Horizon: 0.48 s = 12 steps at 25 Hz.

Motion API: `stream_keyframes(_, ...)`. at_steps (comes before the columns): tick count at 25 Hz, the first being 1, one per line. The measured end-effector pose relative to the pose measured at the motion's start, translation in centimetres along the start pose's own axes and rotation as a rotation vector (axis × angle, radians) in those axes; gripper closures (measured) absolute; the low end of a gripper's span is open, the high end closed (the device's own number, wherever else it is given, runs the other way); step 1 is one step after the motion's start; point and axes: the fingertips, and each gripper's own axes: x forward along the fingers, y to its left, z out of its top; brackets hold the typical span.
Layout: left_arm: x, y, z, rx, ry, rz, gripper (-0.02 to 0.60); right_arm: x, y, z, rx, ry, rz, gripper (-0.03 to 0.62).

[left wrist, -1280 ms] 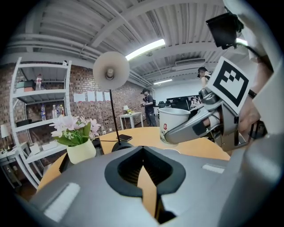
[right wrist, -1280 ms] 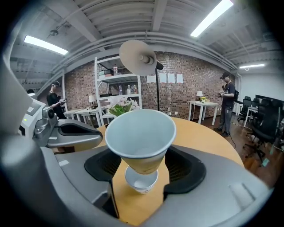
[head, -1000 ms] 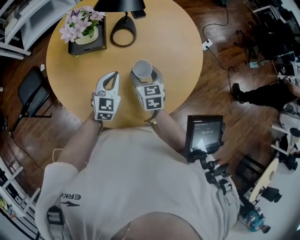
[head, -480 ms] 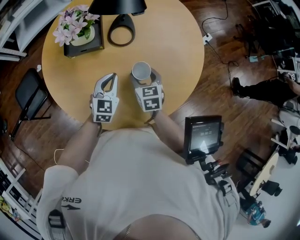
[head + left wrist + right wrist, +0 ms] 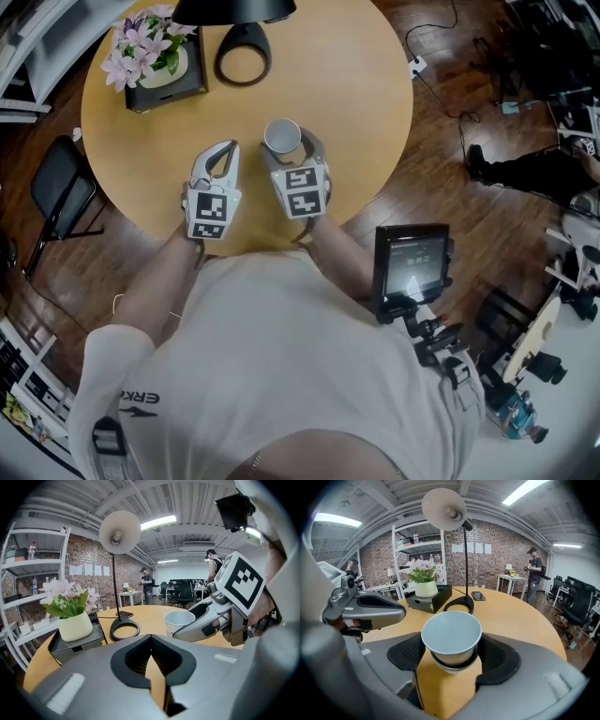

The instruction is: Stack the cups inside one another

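A white paper cup (image 5: 451,634) sits nested in a second cup whose rim (image 5: 452,668) shows just under it, upright on the round wooden table (image 5: 356,84). The stack (image 5: 282,138) stands between the jaws of my right gripper (image 5: 289,150), which are opening. A small gap shows on each side of the cups in the right gripper view. My left gripper (image 5: 226,148) is shut and empty, a short way left of the stack. In the left gripper view the cup (image 5: 179,620) stands to the right, with the right gripper (image 5: 206,620) around it.
A desk lamp with a ring base (image 5: 242,56) and a flower pot on a black box (image 5: 155,61) stand at the table's far side. A phone (image 5: 478,596) lies by the lamp. A black chair (image 5: 61,183) stands left of the table, and a tablet on a stand (image 5: 410,267) right of me.
The cups stay between the right gripper's jaws throughout. Both grippers keep nearly the same places; only the view shifts slightly.
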Motion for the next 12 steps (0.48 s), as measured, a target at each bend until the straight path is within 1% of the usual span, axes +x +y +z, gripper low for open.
stream_keyframes(3, 0.11, 0.11, 0.02, 0.000, -0.001, -0.005, 0.580, 0.06, -0.04, -0.09, -0.003, 0.004, -0.005, 0.223)
stream_keyframes(8, 0.04, 0.26, 0.03, -0.001, 0.002, -0.011, 0.580, 0.02, 0.22, -0.09, -0.038, 0.014, -0.021, 0.174)
stream_keyframes(12, 0.03, 0.38, -0.05, -0.004, 0.001, -0.014, 0.580, -0.10, 0.26, 0.12, -0.068, 0.009, -0.044, 0.161)
